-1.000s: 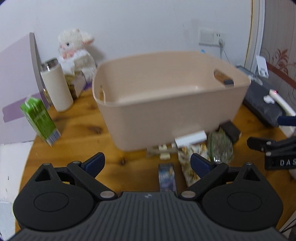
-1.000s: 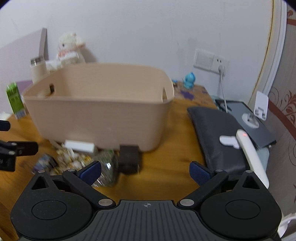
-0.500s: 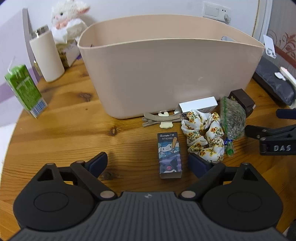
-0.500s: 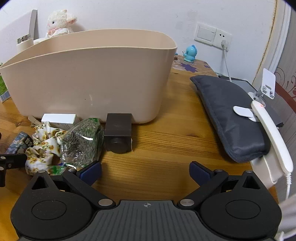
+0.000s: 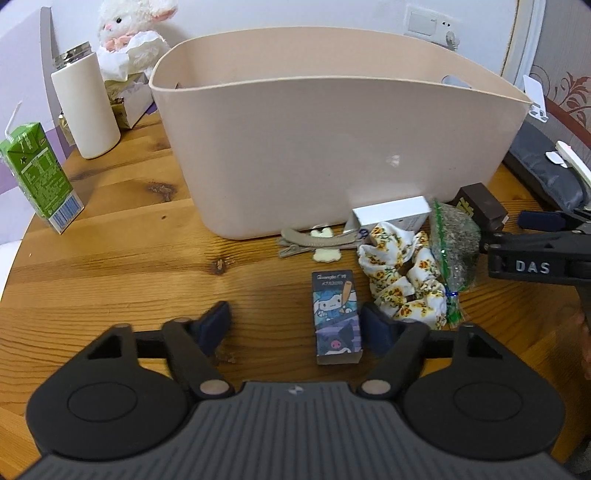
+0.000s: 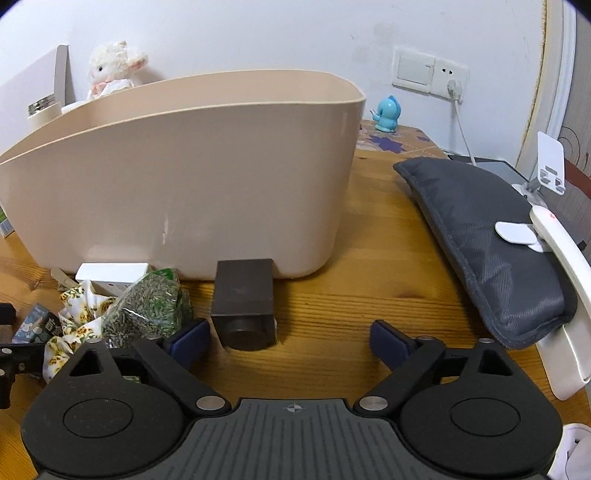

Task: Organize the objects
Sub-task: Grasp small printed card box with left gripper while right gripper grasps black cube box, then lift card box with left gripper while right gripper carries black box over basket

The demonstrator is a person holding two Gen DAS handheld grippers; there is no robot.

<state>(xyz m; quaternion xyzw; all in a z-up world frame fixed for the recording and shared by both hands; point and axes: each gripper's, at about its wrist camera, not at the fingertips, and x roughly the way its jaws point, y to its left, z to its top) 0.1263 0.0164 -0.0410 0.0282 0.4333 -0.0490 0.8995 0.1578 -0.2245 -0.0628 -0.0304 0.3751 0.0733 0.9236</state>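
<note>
A beige plastic bin [image 5: 332, 147] [image 6: 192, 177] stands on the round wooden table. Before it lie a cartoon-print box [image 5: 336, 317], a floral scrunchie [image 5: 402, 273], a bag of dried herbs [image 5: 456, 240] [image 6: 151, 306], a white box [image 5: 391, 216], a hair clip [image 5: 317, 243] and a dark brown box [image 5: 480, 206] [image 6: 243, 302]. My left gripper [image 5: 297, 326] is open low over the table, the cartoon box between its fingers near the right one. My right gripper [image 6: 290, 341] is open, the dark brown box just inside its left finger.
A green drink carton [image 5: 38, 177], a white bottle [image 5: 85, 107] and a plush lamb [image 5: 129, 33] stand at the left. A grey padded pouch [image 6: 491, 236], a white handset [image 6: 557, 251] and a blue figurine [image 6: 388, 114] are at the right.
Both grippers have come down and forward toward the items in front of the bin. The cartoon box now sits between the left fingers; the dark box is at the right gripper's left finger.
</note>
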